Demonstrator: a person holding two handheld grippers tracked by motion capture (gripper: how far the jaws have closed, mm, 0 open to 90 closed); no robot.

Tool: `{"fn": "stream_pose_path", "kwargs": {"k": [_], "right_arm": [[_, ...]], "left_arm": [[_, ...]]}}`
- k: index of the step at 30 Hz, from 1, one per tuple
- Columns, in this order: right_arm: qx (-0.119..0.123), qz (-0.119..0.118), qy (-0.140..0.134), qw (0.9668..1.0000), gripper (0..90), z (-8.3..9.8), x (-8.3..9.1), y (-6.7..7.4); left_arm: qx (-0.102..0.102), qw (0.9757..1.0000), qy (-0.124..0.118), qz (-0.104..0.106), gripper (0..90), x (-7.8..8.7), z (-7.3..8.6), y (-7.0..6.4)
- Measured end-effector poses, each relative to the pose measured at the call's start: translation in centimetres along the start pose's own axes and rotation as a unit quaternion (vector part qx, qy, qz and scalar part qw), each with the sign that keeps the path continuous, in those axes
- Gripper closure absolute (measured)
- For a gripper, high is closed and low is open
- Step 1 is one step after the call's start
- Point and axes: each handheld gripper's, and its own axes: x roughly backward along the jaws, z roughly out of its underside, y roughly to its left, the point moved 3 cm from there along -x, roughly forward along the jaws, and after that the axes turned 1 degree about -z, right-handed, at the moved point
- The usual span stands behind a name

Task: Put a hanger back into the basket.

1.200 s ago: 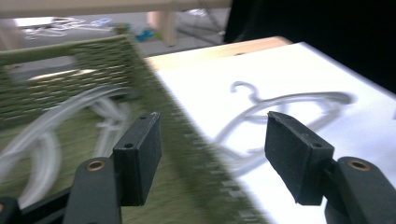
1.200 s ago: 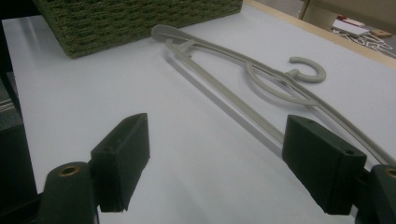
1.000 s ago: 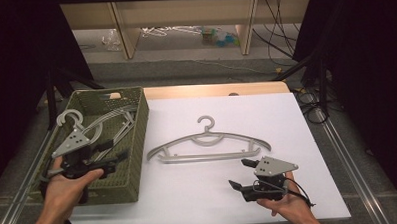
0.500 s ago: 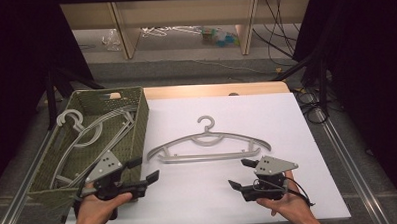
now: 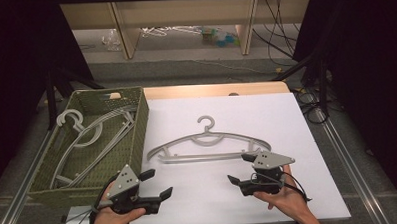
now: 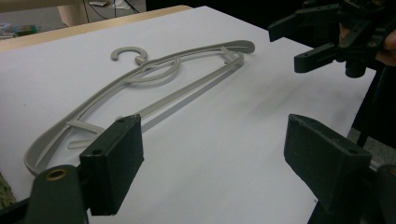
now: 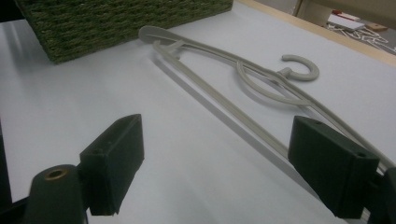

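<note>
1. A white sheet is covering the bench (image 5: 286, 114), with dark curtains flanking it and a cluttered floor lying beyond.
2. Nearest the person, the left hand-held gripper (image 5: 159, 186) is hovering at the bench's front edge, its jaws having just been opening, now standing wide with nothing between them.
3. The right hand-held gripper (image 5: 240, 170) is waiting just in front of the hanger's right shoulder, jaws also wide and empty.
4. The grey hanger (image 5: 210, 146) is lying flat mid-sheet, hook pointing away, free of both grippers.
5. The step appears to be the approach to a pickup; the next move is likely calling for jaws to straddle a thin arm or bar lying flush on the sheet.
6. The green woven basket (image 5: 142, 121), holding more hangers (image 5: 87, 141), is standing close beside the hanger's left tip; open sheet is lying to the right and beyond.
</note>
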Motion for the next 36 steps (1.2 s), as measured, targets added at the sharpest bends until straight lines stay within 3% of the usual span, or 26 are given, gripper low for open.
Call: {"fn": "stream_pose_path", "kwargs": {"k": [2,8,14,19,27,31,36], "right_arm": [[0.000,0.000,-0.001,1.0000,19.2,0.0,-0.2,-0.4],[-0.005,0.009,-0.005,0.9999,19.0,-0.4,-1.2,-1.7],[-0.013,0.017,0.010,0.9997,18.3,-0.7,-2.5,-3.1],[-0.003,0.025,0.020,0.9995,17.3,-1.1,-3.4,-4.2],[-0.016,0.033,0.037,0.9986,17.0,-1.4,-4.6,-5.9],[-0.012,0.042,0.037,0.9984,17.8,-1.7,-5.1,-6.9],[-0.006,0.043,0.056,0.9975,18.9,-2.2,-6.6,-8.4]], "left_arm": [[-0.009,1.0000,-0.002,0.004,19.3,-0.1,0.1,-0.2],[-0.004,0.9999,-0.013,0.002,18.4,-0.1,0.0,-0.5],[-0.004,0.9999,-0.015,0.003,16.7,-0.3,0.1,-0.4],[-0.009,0.9999,-0.009,0.000,16.5,-0.3,0.2,-0.5],[-0.014,0.9998,-0.007,0.007,16.5,-0.6,0.4,-0.6],[-0.015,0.9999,-0.005,0.006,16.5,-0.5,0.4,-0.7],[-0.019,0.9998,-0.003,0.010,16.5,-0.5,0.5,-0.8]]}}
